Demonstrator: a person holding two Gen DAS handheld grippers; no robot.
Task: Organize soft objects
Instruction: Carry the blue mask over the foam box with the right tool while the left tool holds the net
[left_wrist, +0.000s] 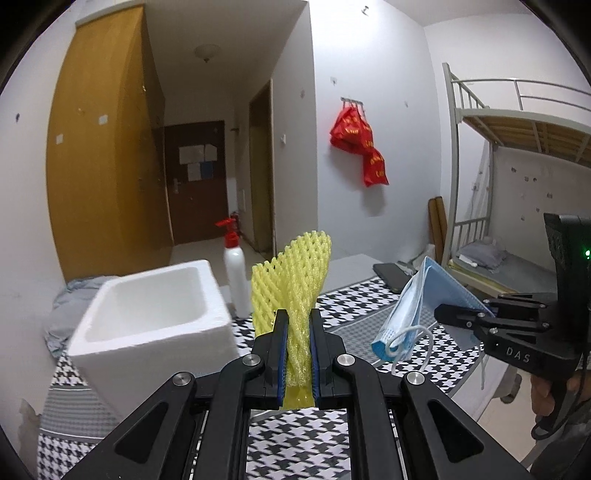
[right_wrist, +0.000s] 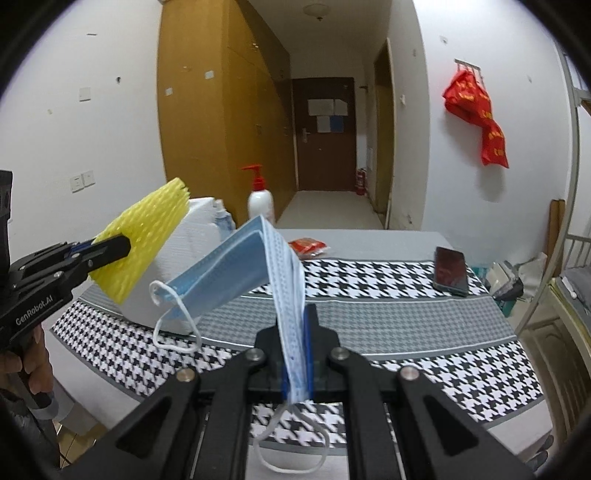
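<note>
Left hand-held gripper (left_wrist: 299, 314): jaws clamped on yellow foam net (left_wrist: 291, 280), held in air w/ net standing toward 12 o'clock. Right hand-held gripper (right_wrist: 295, 310): jaws clamped on blue face mask (right_wrist: 236, 269), ear loops dangling. White foam box (left_wrist: 147, 317) sits on table (right_wrist: 388, 306) at approx. 10 o'clock from left unit; interior appears empty. Status est.: both items lifted, neither deposited; placement into box likely remains.

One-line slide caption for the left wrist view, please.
Left tool shut on yellow foam net beside white foam box; right tool holds blue mask.
</note>
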